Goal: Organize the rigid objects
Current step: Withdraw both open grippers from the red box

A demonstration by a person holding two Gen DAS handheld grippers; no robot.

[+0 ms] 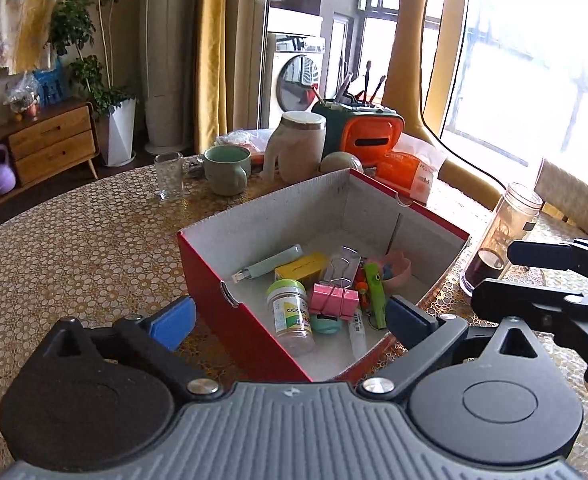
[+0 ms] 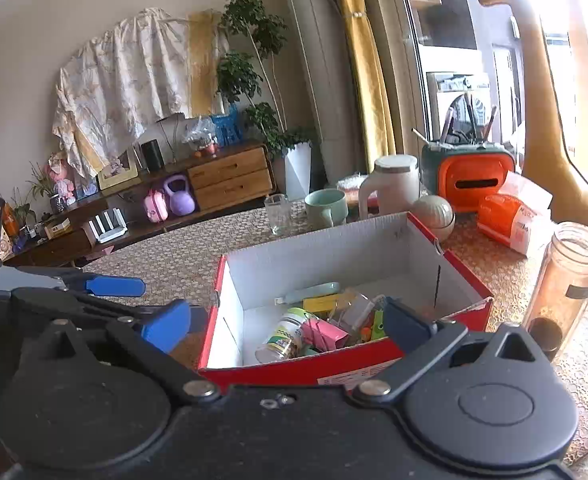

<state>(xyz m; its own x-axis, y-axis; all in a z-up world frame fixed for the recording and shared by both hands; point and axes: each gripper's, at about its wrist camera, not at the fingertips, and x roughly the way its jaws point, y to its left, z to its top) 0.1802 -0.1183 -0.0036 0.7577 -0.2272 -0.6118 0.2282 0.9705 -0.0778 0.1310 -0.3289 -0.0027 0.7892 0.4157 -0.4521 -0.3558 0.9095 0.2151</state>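
Looking along both claws, I see each one spread wide with nothing between its pads; the left gripper hangs over the near corner of the red box, and the right gripper sits just short of the box's near wall, with the left claw's blue fingers off to its left side.

The task's things lie ahead of and below the claws, heaped on the box floor: a small jar with a green lid, a pink binder clip, a yellow packet, a pale green tube, a clear binder clip and a bright green piece; they touch and overlap, so I cannot count them all.

I judge the sorting to be at a pause between drops, both claws released and empty; the table near the claws shows no loose small item, only a glass, a mug and a tall clear jar beyond and to the right of the box.

The next move calls for me to find whatever is left unsorted; failing that, the step is likely closing out.
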